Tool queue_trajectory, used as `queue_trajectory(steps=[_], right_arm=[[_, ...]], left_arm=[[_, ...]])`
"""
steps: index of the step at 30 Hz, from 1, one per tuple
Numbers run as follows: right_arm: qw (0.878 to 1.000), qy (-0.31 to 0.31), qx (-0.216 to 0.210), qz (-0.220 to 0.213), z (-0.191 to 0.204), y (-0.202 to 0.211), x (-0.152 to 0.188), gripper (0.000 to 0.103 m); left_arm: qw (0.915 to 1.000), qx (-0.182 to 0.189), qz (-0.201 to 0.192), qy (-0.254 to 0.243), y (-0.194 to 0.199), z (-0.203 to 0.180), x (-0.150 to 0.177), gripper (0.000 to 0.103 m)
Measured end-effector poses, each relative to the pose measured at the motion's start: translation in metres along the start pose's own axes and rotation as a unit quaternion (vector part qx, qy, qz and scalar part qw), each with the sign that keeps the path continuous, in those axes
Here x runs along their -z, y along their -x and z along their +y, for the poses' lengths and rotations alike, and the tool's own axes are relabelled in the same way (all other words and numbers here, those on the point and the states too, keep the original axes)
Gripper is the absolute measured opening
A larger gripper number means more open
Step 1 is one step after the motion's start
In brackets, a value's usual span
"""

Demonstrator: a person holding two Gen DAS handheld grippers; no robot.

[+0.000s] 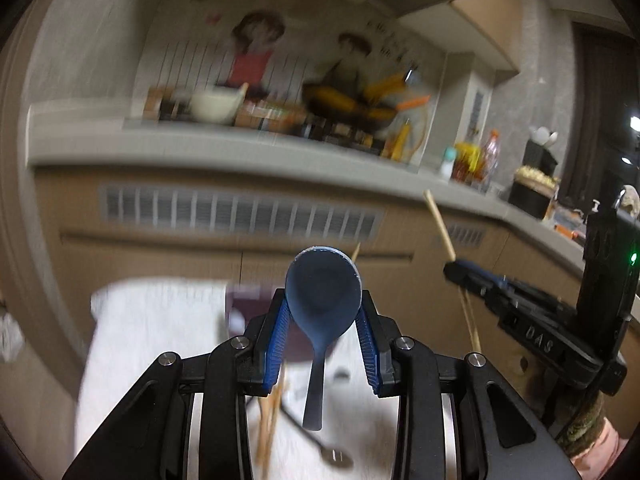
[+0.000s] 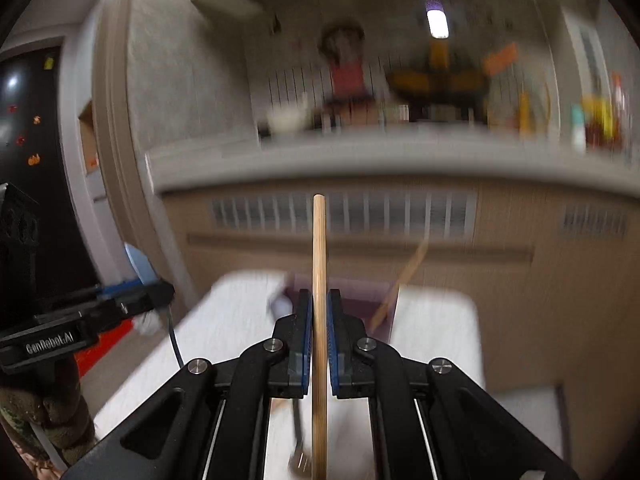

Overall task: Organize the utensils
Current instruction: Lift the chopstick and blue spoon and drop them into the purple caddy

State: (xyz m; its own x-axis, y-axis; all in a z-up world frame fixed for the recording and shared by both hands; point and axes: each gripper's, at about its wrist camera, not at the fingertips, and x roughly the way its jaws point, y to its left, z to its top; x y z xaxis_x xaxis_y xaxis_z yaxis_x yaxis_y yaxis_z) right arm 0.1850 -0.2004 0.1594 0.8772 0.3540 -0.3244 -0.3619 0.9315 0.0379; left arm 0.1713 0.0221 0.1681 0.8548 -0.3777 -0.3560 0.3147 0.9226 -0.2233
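Observation:
My left gripper (image 1: 323, 304) is shut on a blue spoon (image 1: 322, 292), bowl up and handle hanging down, above a white table (image 1: 160, 320). My right gripper (image 2: 319, 312) is shut on a wooden chopstick (image 2: 319, 240) that stands upright between its pads. The right gripper also shows in the left wrist view (image 1: 456, 270), with the chopstick (image 1: 440, 224) sticking up from it. A dark purple holder (image 2: 360, 296) stands at the table's far side with a wooden stick (image 2: 400, 284) leaning in it. More chopsticks (image 1: 268, 416) and a metal spoon (image 1: 334, 456) lie on the table below.
A grey kitchen counter (image 1: 240, 152) runs behind the table, with bowls, a pan and bottles (image 1: 476, 160) on it. Brown cabinets with vent grilles (image 1: 240, 212) stand under it. A dark fridge (image 2: 32, 160) is at the far left. The views are motion-blurred.

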Motion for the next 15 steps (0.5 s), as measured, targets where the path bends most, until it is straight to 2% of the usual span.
queue_trajectory(steps=[3,7,11,15], right_arm=[[0.999,0.012,0.012,-0.051,-0.003,-0.008,-0.038,0.007],[0.998,0.007,0.008,-0.067,-0.015,-0.041,-0.063,0.007],[0.998,0.005,0.01,-0.068,-0.027,-0.087,-0.064,0.007],[0.999,-0.007,0.003,-0.053,-0.039,-0.138,-0.052,0.007]], left_arm=[[0.9991,-0.01,-0.033,-0.026,-0.01,-0.003,-0.032,0.034],[0.9975,-0.015,-0.053,-0.044,-0.041,0.003,-0.059,0.034],[0.9978,-0.008,-0.054,-0.039,-0.083,0.02,-0.066,0.034],[0.999,-0.008,-0.035,-0.025,-0.134,0.044,-0.058,0.034]])
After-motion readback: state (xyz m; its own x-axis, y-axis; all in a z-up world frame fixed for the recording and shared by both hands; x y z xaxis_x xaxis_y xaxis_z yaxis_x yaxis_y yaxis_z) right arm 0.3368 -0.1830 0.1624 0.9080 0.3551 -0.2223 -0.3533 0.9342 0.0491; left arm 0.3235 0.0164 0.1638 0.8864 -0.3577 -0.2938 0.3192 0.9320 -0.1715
